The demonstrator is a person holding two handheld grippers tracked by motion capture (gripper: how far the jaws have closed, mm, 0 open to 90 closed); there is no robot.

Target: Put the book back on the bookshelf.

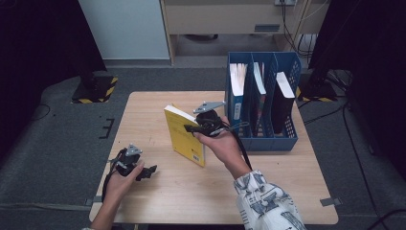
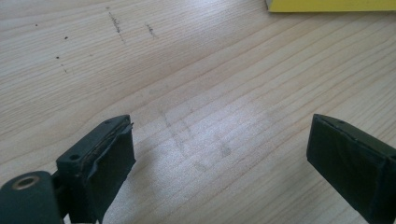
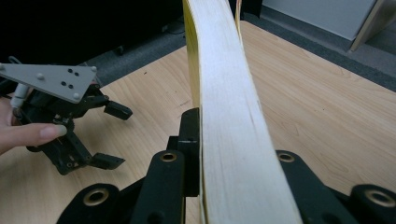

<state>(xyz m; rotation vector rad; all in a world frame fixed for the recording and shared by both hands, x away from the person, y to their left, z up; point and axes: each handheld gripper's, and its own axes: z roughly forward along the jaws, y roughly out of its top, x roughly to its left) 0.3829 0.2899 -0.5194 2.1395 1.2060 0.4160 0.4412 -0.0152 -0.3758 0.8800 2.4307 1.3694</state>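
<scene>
High view: a person's right gripper (image 1: pixel 197 128) is clamped on a yellow book (image 1: pixel 184 135), holding it upright on its lower edge on the wooden table (image 1: pixel 268 177). Just beyond that gripper stands a blue file rack (image 1: pixel 262 100) with three books already in its slots. Judging by this, the yellow book has been picked up but not yet filed. The left gripper (image 1: pixel 146 171) rests low over the table, well apart from the book

Left gripper view: its jaws stand wide with nothing but bare table between them; a yellow corner of the book (image 2: pixel 327 4) lies ahead, which confirms the empty grasp

Right gripper view: the book's pale page edge (image 3: pixel 229 126) rises between the closed jaws, showing the grip up close
</scene>
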